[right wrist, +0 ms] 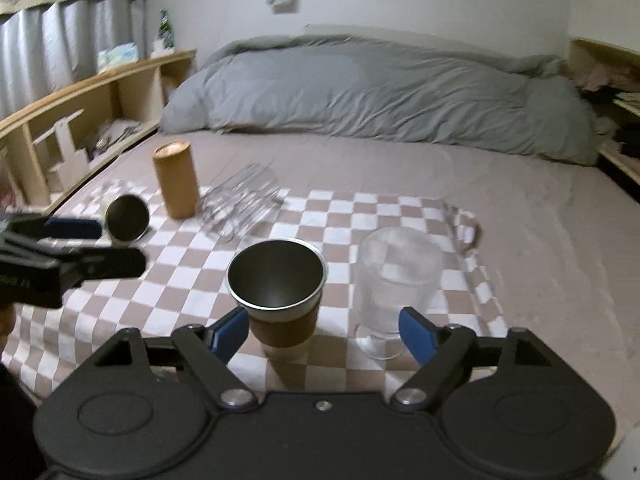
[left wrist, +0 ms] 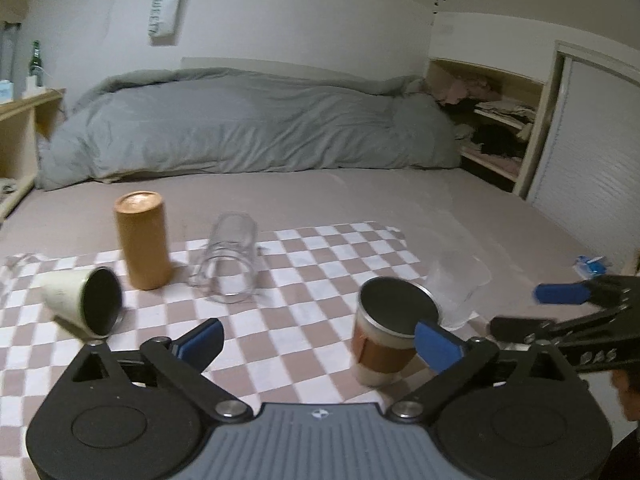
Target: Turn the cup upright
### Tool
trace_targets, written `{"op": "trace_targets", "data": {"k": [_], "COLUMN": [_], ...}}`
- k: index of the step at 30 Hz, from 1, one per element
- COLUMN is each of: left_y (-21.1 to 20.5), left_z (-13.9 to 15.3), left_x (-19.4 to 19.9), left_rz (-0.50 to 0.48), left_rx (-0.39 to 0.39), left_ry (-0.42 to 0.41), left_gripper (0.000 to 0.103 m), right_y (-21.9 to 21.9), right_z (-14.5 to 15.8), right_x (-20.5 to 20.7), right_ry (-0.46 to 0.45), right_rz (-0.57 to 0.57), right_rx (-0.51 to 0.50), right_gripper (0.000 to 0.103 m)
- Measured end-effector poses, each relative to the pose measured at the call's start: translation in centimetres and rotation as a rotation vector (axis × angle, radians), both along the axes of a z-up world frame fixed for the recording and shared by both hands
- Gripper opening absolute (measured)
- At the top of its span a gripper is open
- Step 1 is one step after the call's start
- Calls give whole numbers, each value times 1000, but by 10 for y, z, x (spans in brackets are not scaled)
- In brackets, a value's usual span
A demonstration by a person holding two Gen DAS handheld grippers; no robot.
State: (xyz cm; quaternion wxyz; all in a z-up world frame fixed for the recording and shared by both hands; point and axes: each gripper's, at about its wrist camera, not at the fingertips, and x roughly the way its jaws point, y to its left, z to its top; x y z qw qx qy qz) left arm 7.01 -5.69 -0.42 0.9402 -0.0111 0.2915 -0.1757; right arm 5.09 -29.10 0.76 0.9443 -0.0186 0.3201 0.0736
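Note:
A steel cup with a brown sleeve (left wrist: 384, 328) (right wrist: 280, 296) stands upright on the checkered cloth (left wrist: 288, 280) (right wrist: 360, 216). A frosted glass (left wrist: 456, 284) (right wrist: 396, 284) stands upright right of it. A white steel-lined cup (left wrist: 84, 300) (right wrist: 126, 218) lies on its side at the left. A clear glass mug (left wrist: 230, 258) (right wrist: 240, 204) lies on its side in the middle. A tan cylinder (left wrist: 142, 240) (right wrist: 176, 178) stands behind. My left gripper (left wrist: 320, 340) is open and empty. My right gripper (right wrist: 320, 330) is open and empty, just in front of the sleeved cup.
The cloth lies on a bed with a grey duvet (left wrist: 240, 128) (right wrist: 380, 88) at the back. A wooden shelf (right wrist: 80, 120) runs along the left, open shelving (left wrist: 500, 120) on the right. A blue and white packet (left wrist: 594, 266) lies at the right.

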Motion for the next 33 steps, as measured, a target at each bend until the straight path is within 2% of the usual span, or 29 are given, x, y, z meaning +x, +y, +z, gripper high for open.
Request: {"op": "trace_targets", "data": {"k": [5,13,16,33], "left_y": [10,16,19,21], "left_z": [5,7,8,-1], "left_x": [-15,-45,-52,-72], "left_rz": [54,112,125,154], "left_rx": [20,108,113,185], "left_ry": [-4,-35,-35,-27], "left_gripper": [103,103,103,103], "right_y": [2,14,16,27], "right_z": [8,8,8,-7], "right_x": [-21,-48,-57,-79], "right_ry": [-44,-99,-118,-86], "right_rz": [-48,-79,-99,-142], "right_rx": [13,16,20,23], "right_gripper": [96,103,103,103]}}
